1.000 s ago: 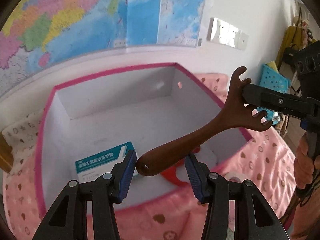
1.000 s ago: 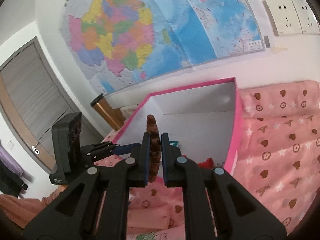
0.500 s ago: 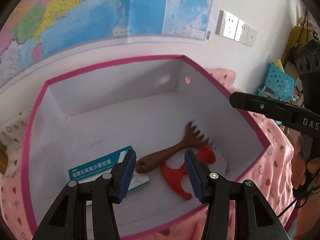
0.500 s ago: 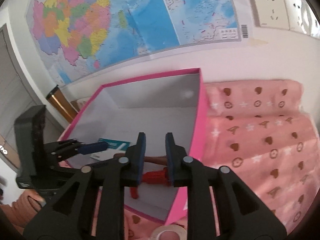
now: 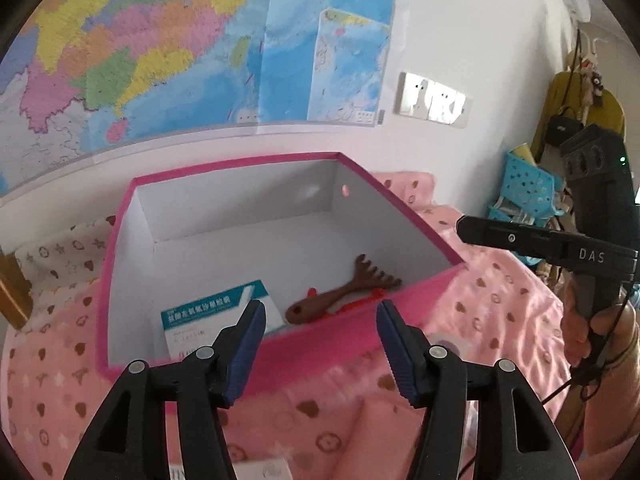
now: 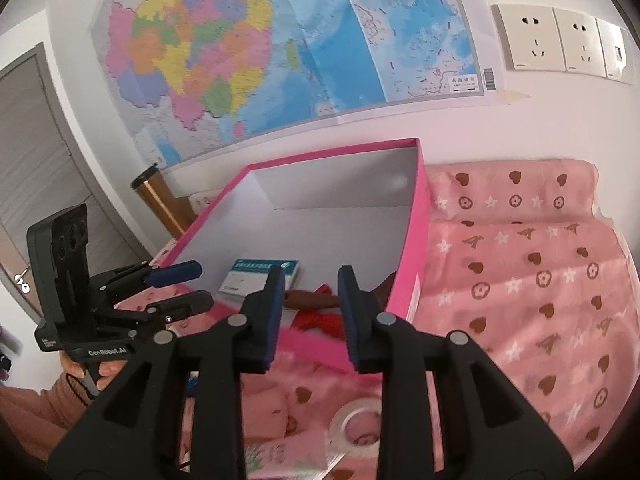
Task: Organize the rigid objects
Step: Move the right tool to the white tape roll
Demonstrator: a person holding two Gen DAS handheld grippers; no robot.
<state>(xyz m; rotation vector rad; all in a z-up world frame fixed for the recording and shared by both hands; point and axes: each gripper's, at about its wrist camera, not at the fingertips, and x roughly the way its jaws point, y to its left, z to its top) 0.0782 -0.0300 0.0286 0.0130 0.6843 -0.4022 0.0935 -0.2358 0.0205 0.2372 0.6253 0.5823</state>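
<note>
Brown wooden rake-shaped scratcher (image 5: 344, 294) lies inside the pink-rimmed cardboard box (image 5: 360, 336); both empty grippers, left (image 5: 320, 340) and right (image 6: 310, 312), have jaws opening. Next: picking something near, perhaps the clear tape roll (image 6: 356, 424).

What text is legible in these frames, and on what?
"DAS": side of the right claw.
"GenRobot.AI": base of the left claw.
Teal-and-white medicine box in the pink box: Chinese print, too blurred to read.
Wall map: place names and the caption by its barcode too small.
Both claws are opening, nothing between the pads.
</note>
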